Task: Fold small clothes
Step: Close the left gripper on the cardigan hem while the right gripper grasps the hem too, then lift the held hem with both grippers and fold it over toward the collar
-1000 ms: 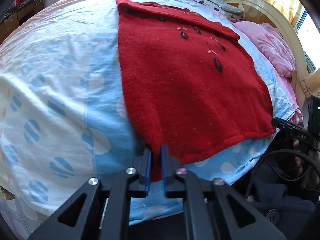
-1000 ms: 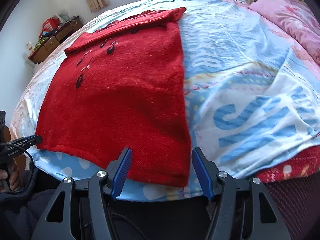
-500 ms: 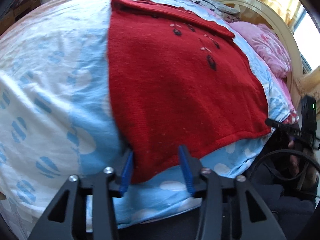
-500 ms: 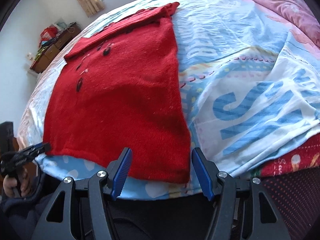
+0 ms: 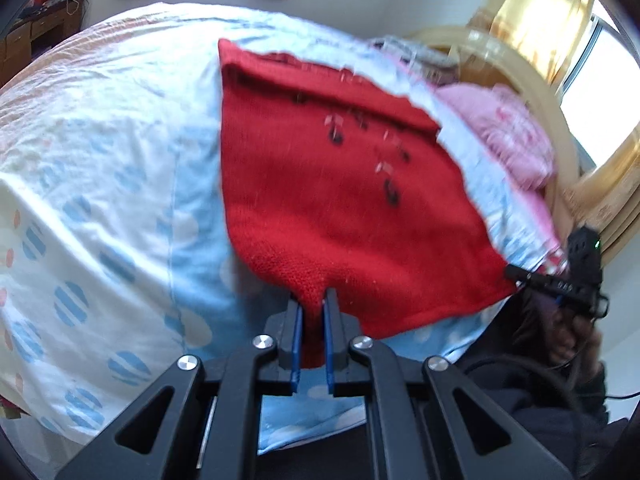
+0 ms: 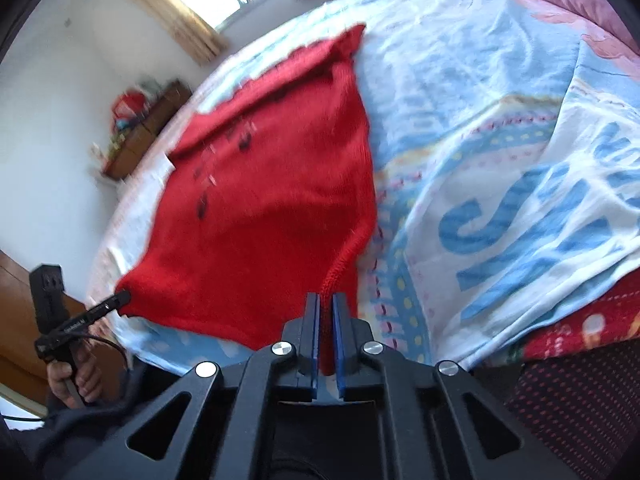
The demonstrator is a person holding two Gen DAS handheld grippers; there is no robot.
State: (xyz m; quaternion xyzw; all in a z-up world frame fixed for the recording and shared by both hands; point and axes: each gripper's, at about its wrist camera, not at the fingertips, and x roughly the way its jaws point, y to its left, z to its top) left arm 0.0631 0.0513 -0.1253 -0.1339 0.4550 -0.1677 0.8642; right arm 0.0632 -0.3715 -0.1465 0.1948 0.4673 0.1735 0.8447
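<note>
A red knitted sweater (image 5: 340, 200) with dark buttons lies spread on the bed; it also shows in the right wrist view (image 6: 260, 220). My left gripper (image 5: 312, 300) is shut on the sweater's near hem corner and holds it raised off the bedding. My right gripper (image 6: 326, 300) is shut on the other near hem corner, also raised. The far edge with the folded sleeves still rests on the bed. The right gripper shows in the left wrist view (image 5: 520, 274), the left one in the right wrist view (image 6: 120, 296).
The bed has a blue and white patterned quilt (image 5: 100, 200). A pink pillow (image 5: 508, 136) and a curved wooden headboard (image 5: 560, 128) lie at one end. A wooden dresser (image 6: 140, 128) stands by the wall. A red patterned blanket (image 6: 580, 328) hangs at the bed's edge.
Both grippers closed on the hem corners; the left had opened half a second ago, the right was open throughout. The near hem has lifted off the bed and both views have tilted upward.
</note>
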